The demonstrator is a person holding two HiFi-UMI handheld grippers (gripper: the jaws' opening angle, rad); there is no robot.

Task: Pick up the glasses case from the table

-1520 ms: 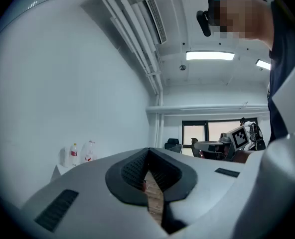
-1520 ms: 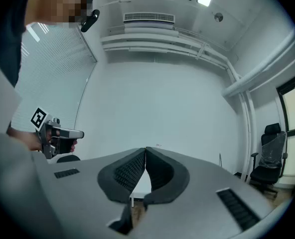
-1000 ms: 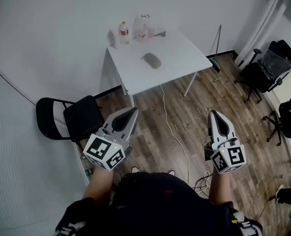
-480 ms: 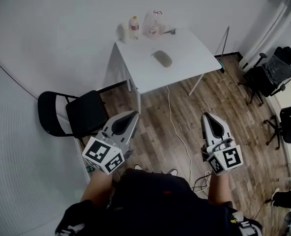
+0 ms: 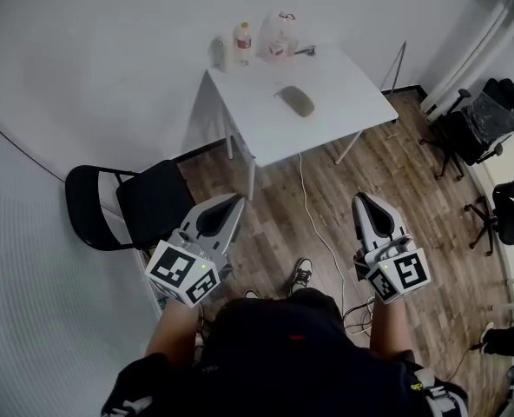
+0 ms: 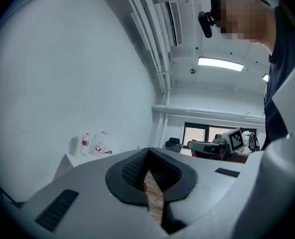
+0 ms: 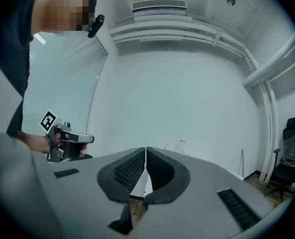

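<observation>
The grey oval glasses case (image 5: 296,101) lies on the white table (image 5: 344,102) at the far side of the room, well ahead of both grippers. My left gripper (image 5: 233,200) is held out over the wooden floor, jaws shut and empty. My right gripper (image 5: 361,198) is level with it on the right, also shut with nothing in it. In the left gripper view the left gripper (image 6: 148,151) shows its pads meeting, with the table (image 6: 70,161) low at the left. The right gripper view shows the right gripper (image 7: 146,149) closed at the tip; the case is hidden in both gripper views.
Two bottles (image 5: 242,42) and a clear jug (image 5: 279,35) stand at the table's back edge. A black chair (image 5: 144,205) stands left of my left gripper. A white cable (image 5: 322,241) runs across the floor. Black office chairs (image 5: 474,129) crowd the right side.
The table and case have drawn closer and shifted right in the head view as the person walks toward them. A shoe now shows between the grippers. Both grippers stay shut.
</observation>
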